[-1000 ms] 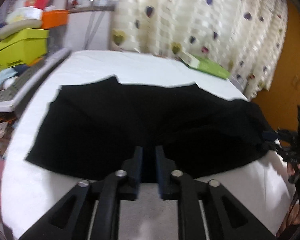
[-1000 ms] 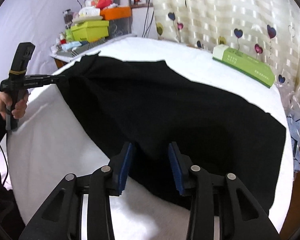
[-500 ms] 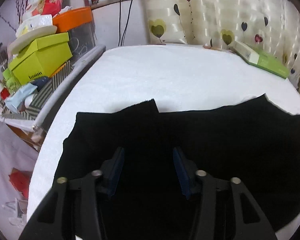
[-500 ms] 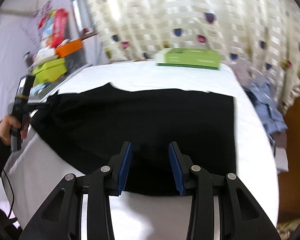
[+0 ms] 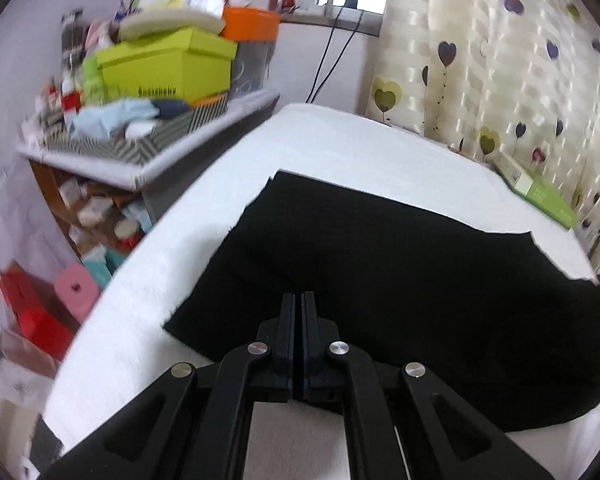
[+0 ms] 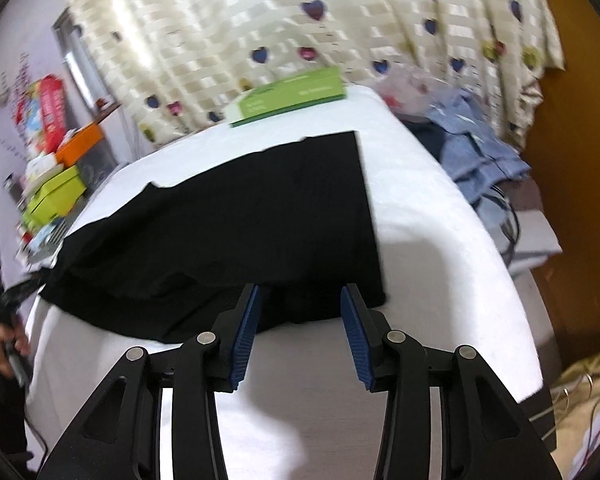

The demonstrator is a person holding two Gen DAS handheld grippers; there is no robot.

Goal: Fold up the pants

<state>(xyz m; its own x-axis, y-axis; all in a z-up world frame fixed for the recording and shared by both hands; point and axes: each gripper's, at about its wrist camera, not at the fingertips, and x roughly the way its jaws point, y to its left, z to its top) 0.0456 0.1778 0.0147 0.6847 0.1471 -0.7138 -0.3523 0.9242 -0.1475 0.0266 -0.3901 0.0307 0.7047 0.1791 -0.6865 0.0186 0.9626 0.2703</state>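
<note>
On the white-covered table (image 5: 340, 152) the black pants (image 5: 420, 272) lie spread flat, with the left gripper (image 5: 299, 300) clenched over the near left edge, whether pinching cloth I cannot tell, and the right gripper (image 6: 300, 300) released above the near right corner

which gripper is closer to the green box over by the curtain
Right, probably. The right gripper hangs open at the pants' end below the green box; the left gripper is shut at the opposite end.
</note>
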